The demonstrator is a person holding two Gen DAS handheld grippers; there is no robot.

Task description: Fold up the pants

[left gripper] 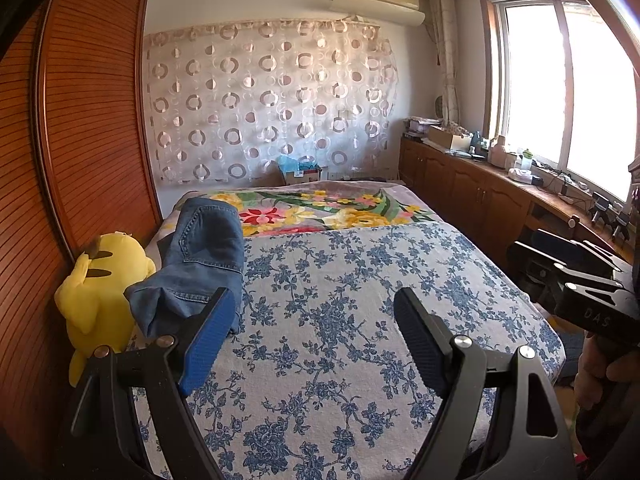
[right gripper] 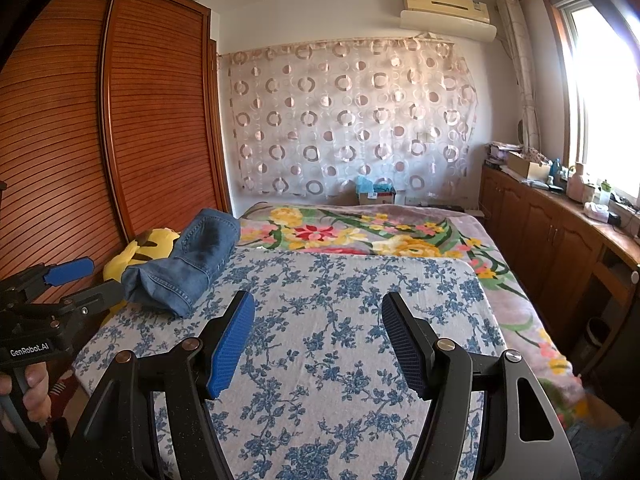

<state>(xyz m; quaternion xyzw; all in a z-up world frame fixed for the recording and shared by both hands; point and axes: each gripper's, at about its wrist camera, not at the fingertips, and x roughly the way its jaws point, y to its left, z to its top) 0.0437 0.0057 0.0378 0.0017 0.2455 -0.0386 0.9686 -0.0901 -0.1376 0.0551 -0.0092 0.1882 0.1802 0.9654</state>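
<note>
A bed (left gripper: 360,272) under a blue-flowered sheet (right gripper: 360,320) is filling both views. Folded blue jeans (left gripper: 204,256) are lying at its left edge, touching a yellow plush toy (left gripper: 100,280) leaning against the wooden wardrobe (left gripper: 88,120). The left tongs (left gripper: 316,308) and right tongs (right gripper: 318,312) are hovering over the sheet, jaws spread wide, gripping nothing.

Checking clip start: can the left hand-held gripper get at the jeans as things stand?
Probably yes. The left hand-held gripper is open and empty, and the jeans lie just ahead on its left side on the bed, nothing between them. The plush toy beside them only crowds the far side.
</note>
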